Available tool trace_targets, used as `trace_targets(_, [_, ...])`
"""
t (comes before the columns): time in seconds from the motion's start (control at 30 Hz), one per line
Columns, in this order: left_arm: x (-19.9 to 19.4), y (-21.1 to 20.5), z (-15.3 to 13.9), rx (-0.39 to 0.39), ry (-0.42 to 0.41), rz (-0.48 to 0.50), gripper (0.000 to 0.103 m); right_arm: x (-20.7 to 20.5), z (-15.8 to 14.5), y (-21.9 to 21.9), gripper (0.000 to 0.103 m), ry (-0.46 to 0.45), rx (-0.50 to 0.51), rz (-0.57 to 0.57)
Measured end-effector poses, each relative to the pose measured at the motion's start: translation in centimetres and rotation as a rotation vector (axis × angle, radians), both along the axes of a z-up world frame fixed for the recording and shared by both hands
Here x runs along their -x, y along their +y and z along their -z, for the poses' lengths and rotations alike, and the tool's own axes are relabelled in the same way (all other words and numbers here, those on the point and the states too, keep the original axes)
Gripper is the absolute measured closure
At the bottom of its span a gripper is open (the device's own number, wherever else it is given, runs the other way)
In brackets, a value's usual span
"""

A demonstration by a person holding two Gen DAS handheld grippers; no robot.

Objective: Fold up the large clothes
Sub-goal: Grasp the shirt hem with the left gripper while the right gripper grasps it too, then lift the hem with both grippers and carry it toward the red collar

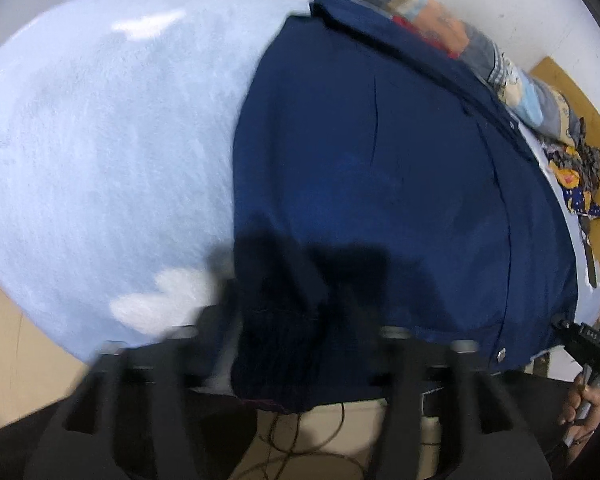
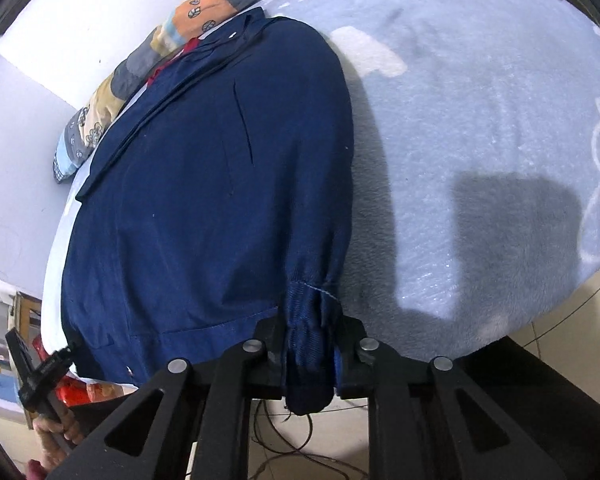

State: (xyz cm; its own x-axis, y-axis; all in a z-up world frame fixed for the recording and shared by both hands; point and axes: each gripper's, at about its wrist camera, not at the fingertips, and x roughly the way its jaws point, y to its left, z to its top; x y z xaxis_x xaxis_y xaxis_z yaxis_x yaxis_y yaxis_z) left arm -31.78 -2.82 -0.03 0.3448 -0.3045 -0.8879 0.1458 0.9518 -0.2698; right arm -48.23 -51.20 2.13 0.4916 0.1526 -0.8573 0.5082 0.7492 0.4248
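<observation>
Here, a navy jacket [image 2: 204,200] is seen laid flat on the bed [image 2: 480,140], its long axis running away from both tongs. The right tongs [image 2: 310,350] are clamped on the near cuff; the left tongs [image 1: 288,340], held wide, straddle the hem ungripped.

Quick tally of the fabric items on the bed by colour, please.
Navy blue cotton jacket: 1
Light blue fleece blanket with white shapes: 1
Multicolour patchwork quilt: 1
Dark patterned crumpled cloth: 1
Total: 4

Bedroom, fleece blanket [image 2: 480,120] on bed, patchwork quilt [image 2: 112,92]
</observation>
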Motion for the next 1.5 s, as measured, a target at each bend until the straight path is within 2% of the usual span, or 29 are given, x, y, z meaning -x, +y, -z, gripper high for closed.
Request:
trace_targets(0.03, [0.0, -0.6, 0.2, -0.006, 0.007, 0.029, 0.016, 0.2, 0.2, -0.3, 0.080, 0.003, -0.017, 0.012])
trace_targets(0.13, [0.5, -1.9, 0.0, -0.096, -0.029, 0.070, 0.016, 0.3, 0.6, -0.7, 0.080, -0.007, -0.062, 0.038])
trace_targets(0.3, [0.1, -0.7, -0.3, -0.092, -0.027, 0.011, 0.017, 0.3, 0.2, -0.1, 0.083, -0.002, -0.016, 0.015])
trace_targets(0.37, [-0.2, 0.2, 0.3, -0.080, 0.011, -0.008, 0.017, 0.3, 0.4, -0.3, 0.082, -0.002, -0.031, 0.025])
trace_targets(0.43, [-0.1, 0.3, 0.5, -0.075, 0.011, -0.008, 0.017, 0.3, 0.5, -0.4, 0.082, -0.001, -0.044, 0.034])
trace_targets(0.5, [0.1, -0.3, 0.4, -0.075, 0.008, 0.008, 0.031, 0.1, 0.4, -0.1, 0.083, 0.004, -0.032, 0.028])
trace_targets(0.53, [0.3, -0.4, 0.1, -0.042, 0.002, 0.019, 0.058, 0.0, 0.3, 0.1, 0.084, 0.004, -0.023, 0.022])
trace_targets(0.57, [0.2, -0.8, 0.1, -0.018, 0.006, 0.031, 0.075, -0.1, 0.1, 0.3, 0.085, 0.003, -0.009, 0.012])
trace_targets(0.67, [0.3, -0.9, -0.3, 0.019, -0.006, 0.035, 0.080, -0.1, -0.4, 0.8, 0.088, -0.008, 0.024, -0.002])
trace_targets(0.77, [-0.1, 0.3, -0.5, 0.111, 0.012, -0.004, 0.080, 0.6, -1.0, 0.3, 0.089, -0.069, -0.022, 0.022])
trace_targets(0.8, [-0.2, 0.4, -0.4, 0.106, 0.019, -0.007, 0.080, 0.9, -1.2, 0.1, 0.089, -0.089, -0.037, 0.033])
trace_targets(0.9, [-0.8, -0.4, 0.2, 0.060, 0.032, 0.001, 0.076, 1.0, -1.0, -0.2, 0.089, -0.078, -0.052, 0.045])
trace_targets(0.97, [-0.8, -0.4, 0.1, 0.019, 0.040, -0.014, 0.063, 0.8, -0.6, -0.2, 0.089, -0.050, -0.049, 0.047])
trace_targets(1.0, [-0.8, -0.6, 0.1, 0.015, 0.046, -0.022, 0.060, 0.6, -0.6, -0.2, 0.088, -0.041, -0.055, 0.044])
trace_targets(1.03, [-1.1, -1.0, 0.3, 0.017, 0.058, -0.022, 0.052, 0.4, -0.6, -0.2, 0.088, -0.026, -0.056, 0.041])
trace_targets(1.13, [-1.7, -2.6, 0.4, 0.024, 0.060, 0.002, 0.018, -0.5, -0.6, -0.2, 0.081, -0.001, -0.061, 0.028])
trace_targets(1.2, [-1.7, -4.6, 0.4, -0.073, 0.030, 0.018, 0.018, -0.9, 0.1, 0.0, 0.080, 0.010, -0.046, 0.042])
trace_targets(1.23, [-1.7, -4.9, 0.2, -0.088, 0.013, 0.020, 0.021, -1.1, 0.1, 0.1, 0.080, 0.002, -0.040, 0.047])
trace_targets(1.3, [-1.6, -5.1, -0.2, -0.090, -0.010, 0.016, 0.038, -1.5, -0.3, 0.8, 0.087, -0.008, 0.000, 0.018])
trace_targets(1.33, [-1.4, -4.8, -0.6, -0.078, -0.025, 0.011, 0.068, -1.5, -0.7, 1.1, 0.088, -0.031, 0.000, 0.003])
trace_targets(1.37, [-1.2, -4.4, -1.0, -0.062, -0.035, 0.009, 0.083, -1.3, -1.0, 1.2, 0.089, -0.047, -0.001, 0.001])
trace_targets(1.5, [-1.0, -3.4, -2.3, 0.016, -0.050, -0.008, 0.084, 0.3, -3.0, 1.1, 0.091, -0.144, -0.064, 0.035])
